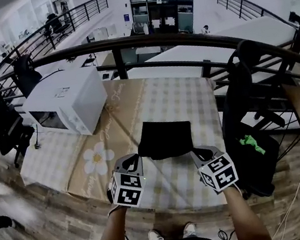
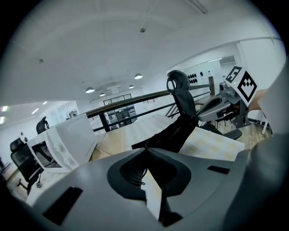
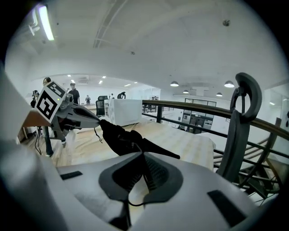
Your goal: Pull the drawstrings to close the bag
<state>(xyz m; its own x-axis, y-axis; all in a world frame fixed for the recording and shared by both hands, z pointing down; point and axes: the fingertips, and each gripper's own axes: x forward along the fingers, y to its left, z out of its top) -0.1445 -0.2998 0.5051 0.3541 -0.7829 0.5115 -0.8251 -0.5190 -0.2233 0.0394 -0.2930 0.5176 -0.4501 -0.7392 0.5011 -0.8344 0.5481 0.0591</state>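
Fingers (image 2: 90, 185) of my left gripper (image 2: 145, 151) are pressed tight on dark stuff at the near left corner of the black bag (image 1: 165, 138). Cord or cloth, I can't separate them. Right gripper (image 3: 143, 154), same squeeze on the near right corner, and there a thin drawstring (image 3: 137, 205) loops out below the pads. The bag spans between both grippers over the near part of the checked table (image 1: 192, 97). Whether it rests on the cloth I can't tell, and its mouth is hidden.

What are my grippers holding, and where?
Both clamp drawstrings of the black bag: left gripper at its near-left corner, right gripper at its near-right corner.
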